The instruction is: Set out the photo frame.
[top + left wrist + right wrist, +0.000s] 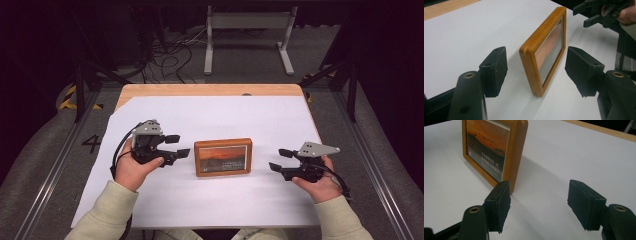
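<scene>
A wooden picture frame (223,157) with an orange sunset photo stands upright in the middle of the white sheet. My left gripper (178,146) hovers just left of it, open, jaws pointing at its left edge. In the left gripper view the picture frame (543,50) stands end-on between and beyond the open gripper (536,71), untouched. My right gripper (280,160) is open to the right of the frame, a short gap away. The right gripper view has the picture frame (496,152) ahead and left of the open gripper (539,203). The right gripper (599,12) also appears far off in the left gripper view.
A white sheet (150,210) covers most of the wooden table (200,90). Beyond the table's far edge are a grey metal stand (247,30) and cables (170,55) on the floor. Rails run along both sides.
</scene>
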`<state>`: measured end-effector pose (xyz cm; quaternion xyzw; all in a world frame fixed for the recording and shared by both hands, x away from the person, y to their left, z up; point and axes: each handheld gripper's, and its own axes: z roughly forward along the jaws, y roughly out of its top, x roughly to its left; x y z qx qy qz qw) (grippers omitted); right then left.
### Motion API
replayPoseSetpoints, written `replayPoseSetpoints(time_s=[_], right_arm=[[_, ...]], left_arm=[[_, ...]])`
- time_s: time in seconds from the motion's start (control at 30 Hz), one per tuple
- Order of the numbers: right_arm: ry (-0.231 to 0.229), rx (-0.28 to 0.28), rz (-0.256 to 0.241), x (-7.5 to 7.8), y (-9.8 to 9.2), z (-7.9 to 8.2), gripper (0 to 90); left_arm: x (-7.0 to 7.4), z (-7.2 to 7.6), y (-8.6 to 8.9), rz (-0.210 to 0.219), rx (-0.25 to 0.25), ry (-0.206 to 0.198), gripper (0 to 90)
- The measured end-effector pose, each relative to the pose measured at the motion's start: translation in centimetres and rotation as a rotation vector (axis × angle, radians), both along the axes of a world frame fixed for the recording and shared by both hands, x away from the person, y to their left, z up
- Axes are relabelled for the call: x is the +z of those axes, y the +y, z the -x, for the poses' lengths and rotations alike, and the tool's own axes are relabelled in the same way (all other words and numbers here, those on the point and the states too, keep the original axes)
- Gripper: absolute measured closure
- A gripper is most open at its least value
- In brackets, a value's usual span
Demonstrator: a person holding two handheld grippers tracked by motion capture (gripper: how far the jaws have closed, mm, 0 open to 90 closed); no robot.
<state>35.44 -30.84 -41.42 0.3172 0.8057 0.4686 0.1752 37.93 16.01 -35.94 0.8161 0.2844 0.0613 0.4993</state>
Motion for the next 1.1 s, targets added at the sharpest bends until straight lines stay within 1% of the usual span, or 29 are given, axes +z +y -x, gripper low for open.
replayPoseSetpoints(time_s=[0.1, 0.17, 0.2, 0.23, 0.3, 0.33, 0.4, 0.43, 0.5, 0.57, 0.6, 0.63, 0.67, 0.73, 0.8, 0.83, 0.9, 0.93, 0.97, 1.0, 1.07, 1.1], right_arm=[[-0.011, -0.012, -0.017, 0.1, -0.2, 0.1, 35.5], [-0.018, -0.021, -0.022, 0.1, -0.4, 0.1, 35.5], [-0.021, -0.022, -0.024, 0.0, -0.5, 0.1, 35.5], [-0.024, -0.026, -0.027, 0.0, -0.6, 0.2, 35.4], [-0.023, -0.032, -0.032, -0.1, -0.7, 0.2, 35.5], [-0.023, -0.034, -0.034, -0.1, -0.8, 0.2, 35.4], [-0.027, -0.037, -0.034, -0.1, -0.8, 0.3, 35.2], [-0.029, -0.039, -0.036, -0.1, -0.8, 0.3, 35.1], [-0.032, -0.041, -0.039, -0.1, -0.8, 0.3, 35.0], [-0.037, -0.041, -0.039, -0.1, -0.9, 0.3, 35.0], [-0.040, -0.040, -0.041, -0.2, -0.9, 0.3, 35.0], [-0.041, -0.039, -0.044, -0.3, -0.9, 0.3, 35.0], [-0.041, -0.038, -0.045, -0.3, -0.9, 0.4, 35.0], [-0.041, -0.037, -0.045, -0.5, -0.9, 0.4, 35.0], [-0.043, -0.037, -0.047, -0.7, -0.9, 0.4, 35.0], [-0.045, -0.039, -0.048, -0.8, -0.9, 0.5, 35.0], [-0.050, -0.040, -0.052, -1.0, -1.0, 0.5, 35.0], [-0.052, -0.042, -0.056, -1.1, -1.0, 0.5, 35.0], [-0.052, -0.043, -0.056, -1.2, -1.0, 0.5, 35.0], [-0.050, -0.047, -0.056, -1.5, -1.1, 0.5, 35.0], [-0.045, -0.049, -0.050, -1.7, -1.1, 0.5, 35.0], [-0.041, -0.049, -0.046, -1.8, -1.1, 0.5, 34.8]], left_arm=[[-0.5, 0.9, 0.5, 0.030, 0.017, -0.015, 32.1], [-1.0, 1.6, 0.8, 0.024, 0.028, -0.027, 31.7], [-1.3, 1.8, 1.0, 0.030, 0.034, -0.029, 31.7], [-1.7, 2.2, 1.2, 0.039, 0.048, -0.022, 31.8], [-2.3, 2.5, 1.5, 0.053, 0.067, -0.016, 31.5], [-2.7, 2.6, 1.7, 0.060, 0.086, -0.025, 31.1], [-3.2, 2.9, 2.0, 0.068, 0.104, -0.026, 29.2], [-3.4, 2.9, 2.0, 0.069, 0.111, -0.035, 29.2], [-4.0, 3.3, 2.1, 0.072, 0.118, -0.044, 29.3], [-4.7, 3.4, 2.2, 0.085, 0.100, -0.037, 28.6], [-5.0, 3.6, 2.2, 0.088, 0.099, -0.038, 28.1], [-5.3, 3.6, 2.3, 0.086, 0.099, -0.051, 28.1], [-5.8, 3.7, 2.4, 0.090, 0.096, -0.052, 28.1], [-6.6, 3.9, 2.5, 0.085, 0.100, -0.051, 27.8], [-7.3, 4.0, 2.6, 0.079, 0.104, -0.065, 27.7], [-7.6, 4.0, 2.7, 0.072, 0.113, -0.082, 27.7], [-8.0, 3.9, 2.7, 0.054, 0.131, -0.130, 27.8], [-8.3, 3.9, 2.7, 0.055, 0.138, -0.139, 28.1], [-8.8, 3.6, 2.6, 0.049, 0.141, -0.139, 28.3], [-8.8, 3.6, 2.6, 0.049, 0.141, -0.139, 28.1], [-9.6, 3.2, 2.5, 0.042, 0.150, -0.107, 27.9], [-9.8, 3.1, 2.6, 0.037, 0.151, -0.109, 28.3]])
